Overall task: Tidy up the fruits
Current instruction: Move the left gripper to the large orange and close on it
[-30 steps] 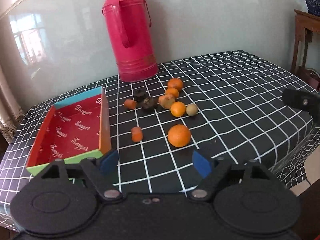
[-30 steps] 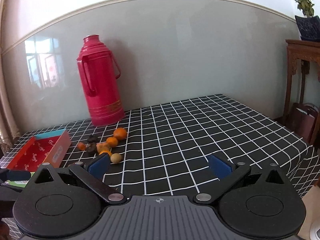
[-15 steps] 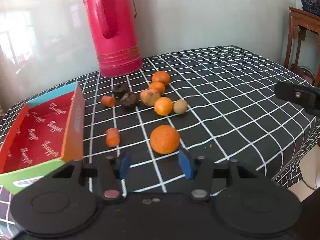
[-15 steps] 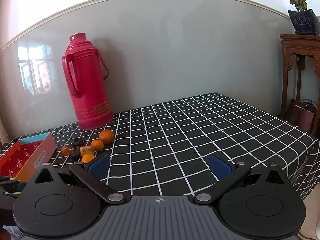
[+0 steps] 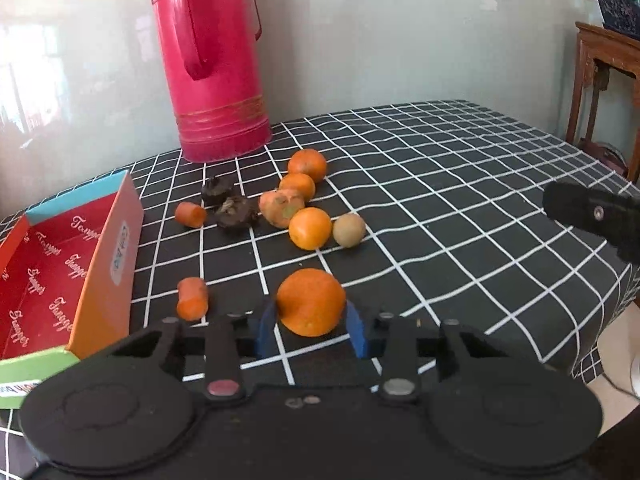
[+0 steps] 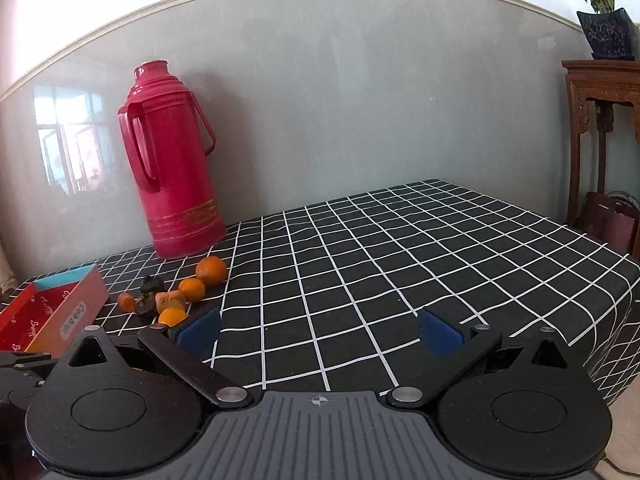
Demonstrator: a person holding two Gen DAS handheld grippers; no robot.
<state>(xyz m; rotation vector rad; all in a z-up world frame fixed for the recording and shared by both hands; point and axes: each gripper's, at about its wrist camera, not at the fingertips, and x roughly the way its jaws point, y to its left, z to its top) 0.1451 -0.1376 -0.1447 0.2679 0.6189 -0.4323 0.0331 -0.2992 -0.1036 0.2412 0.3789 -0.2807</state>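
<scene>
The left gripper (image 5: 310, 326) has just been closing; its blue pads touch the big orange (image 5: 311, 302) near the table's (image 5: 460, 208) front edge. The right gripper (image 6: 318, 330) gapes empty. "Cash back" labels the box (image 5: 100, 264) at the left edge

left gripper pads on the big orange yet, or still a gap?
Touching. In the left wrist view, both blue pads of the left gripper sit flush against the sides of the big orange, no gap visible; the jaws have just been closing on it.
</scene>
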